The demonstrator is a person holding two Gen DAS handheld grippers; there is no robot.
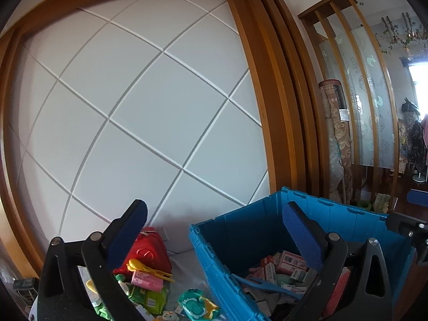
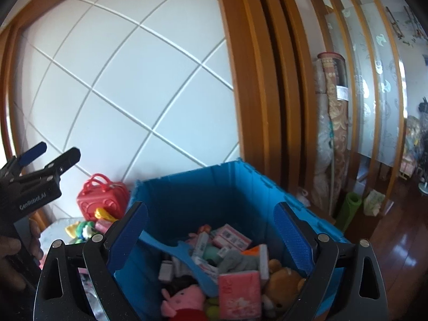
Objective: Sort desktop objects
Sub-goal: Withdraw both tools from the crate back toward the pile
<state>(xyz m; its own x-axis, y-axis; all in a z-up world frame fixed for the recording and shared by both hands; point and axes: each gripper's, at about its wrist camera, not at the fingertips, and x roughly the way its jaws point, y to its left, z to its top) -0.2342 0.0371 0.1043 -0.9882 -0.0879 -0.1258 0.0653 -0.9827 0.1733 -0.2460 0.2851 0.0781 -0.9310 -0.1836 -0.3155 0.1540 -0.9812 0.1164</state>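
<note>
Both grippers hang above the desk with nothing between their fingers. The left gripper (image 1: 214, 230) has its blue-padded fingers spread wide; through the gap shows the near left corner of the blue plastic crate (image 1: 211, 256) and a strip of the grey desk surface (image 1: 187, 275). The right gripper (image 2: 211, 230) is also spread wide, held over the open crate (image 2: 187, 184) and looking down into it.

The crate stands at the right side of the desk, against the white panelled wall (image 1: 139, 112). Inside it lie a blue flat tool with a long handle (image 2: 184, 254), pink-and-white small boxes (image 2: 232, 236), a pink tissue pack (image 2: 239, 291), a Peppa Pig plush (image 2: 184, 302), a brown bear plush (image 2: 283, 283) and a grey cloth item (image 2: 236, 262).

Left of the crate, on the desk, the unsorted pile remains: a red toy suitcase (image 1: 151, 251) standing by the wall, a yellow plastic clip toy (image 1: 147, 267) just in front of it, a pink packet (image 1: 147, 281), a green wipes pack (image 1: 152, 298) and a teal wipes pack (image 1: 196, 306) nearest the crate's wall.

In the right wrist view the left gripper (image 2: 50, 155) appears at the left edge, gripped by a hand (image 2: 16, 256), its fingers apart
</note>
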